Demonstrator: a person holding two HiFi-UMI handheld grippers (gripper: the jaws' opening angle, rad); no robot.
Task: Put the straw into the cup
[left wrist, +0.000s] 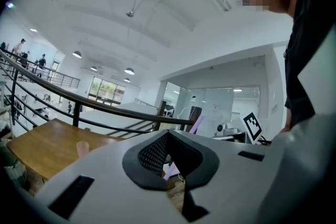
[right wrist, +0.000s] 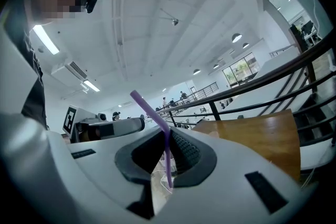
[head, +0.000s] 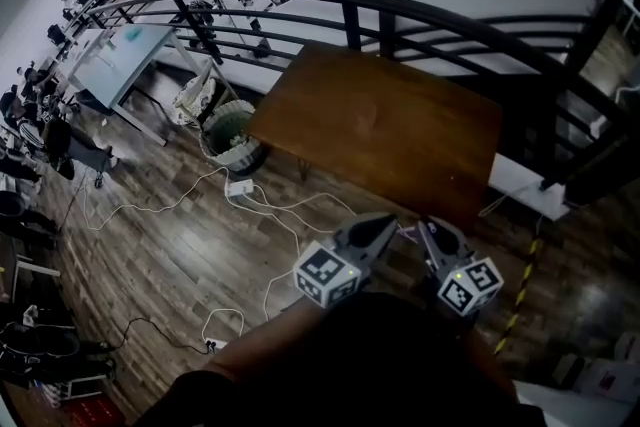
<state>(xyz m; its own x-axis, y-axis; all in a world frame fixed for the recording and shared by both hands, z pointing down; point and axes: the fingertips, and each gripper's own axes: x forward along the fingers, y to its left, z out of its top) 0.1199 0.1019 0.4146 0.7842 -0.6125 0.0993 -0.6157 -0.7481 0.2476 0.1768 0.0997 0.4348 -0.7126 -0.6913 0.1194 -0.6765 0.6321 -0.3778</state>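
A purple straw point(right wrist: 153, 112) stands slanted between the jaws of my right gripper point(right wrist: 167, 131), which is shut on it. In the left gripper view the straw's point(left wrist: 197, 124) upper part shows just past my left gripper point(left wrist: 168, 134), whose jaws are shut with nothing in them. A small translucent pinkish cup point(left wrist: 82, 148) stands upright on the wooden table point(left wrist: 42, 147), well away from both grippers. In the head view both grippers, left point(head: 388, 223) and right point(head: 428, 231), are held close together over the floor just short of the table's point(head: 400, 140) near edge.
A dark metal railing point(head: 350, 7) curves behind the table, with a drop to a lower floor beyond it. A wicker basket point(head: 232, 133) and white cables point(head: 270, 215) lie on the wood floor left of the table. A white box point(head: 525, 185) sits at the right.
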